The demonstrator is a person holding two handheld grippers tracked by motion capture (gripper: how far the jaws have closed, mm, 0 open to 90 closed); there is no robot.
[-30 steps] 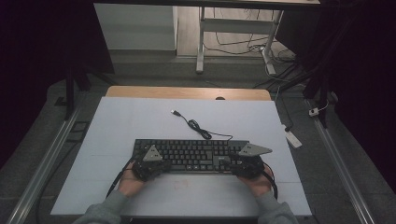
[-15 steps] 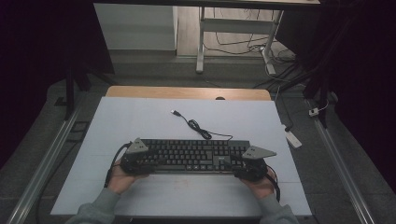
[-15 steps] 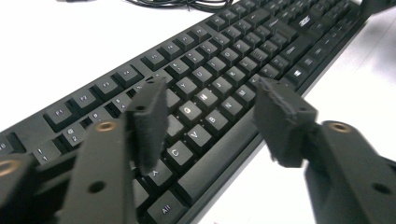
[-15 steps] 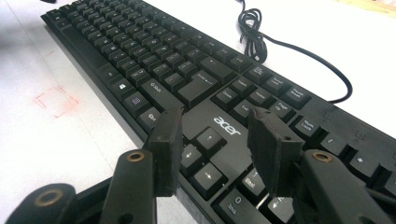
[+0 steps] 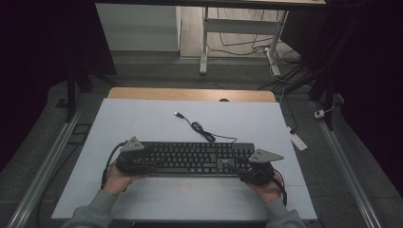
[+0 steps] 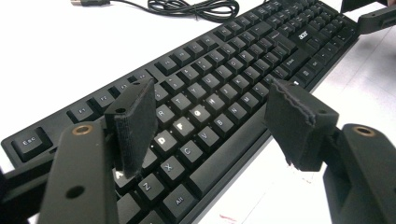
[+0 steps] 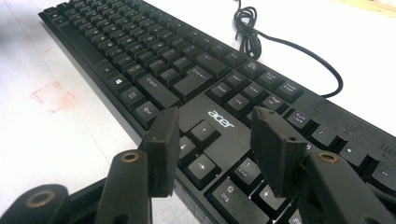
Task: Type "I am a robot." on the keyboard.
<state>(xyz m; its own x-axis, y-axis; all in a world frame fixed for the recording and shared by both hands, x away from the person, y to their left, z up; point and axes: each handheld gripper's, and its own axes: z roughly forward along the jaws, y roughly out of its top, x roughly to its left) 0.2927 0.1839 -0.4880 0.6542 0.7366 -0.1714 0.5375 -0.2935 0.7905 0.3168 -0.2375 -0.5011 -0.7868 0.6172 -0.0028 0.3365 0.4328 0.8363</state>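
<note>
Checking axis first — how did the keyboard [image 5: 190, 159] lie?
— Long axis ran left to right across the white table [image 5: 142, 118], on its near half, one end at each hand.

And the jaws?
— Left gripper [image 6: 210, 116] had just been opening; it stood wide above the letter keys, pressing nothing. Right gripper [image 7: 212, 144] had also been opening, spread over the arrow keys, nothing pinched. Both equally near.
</note>
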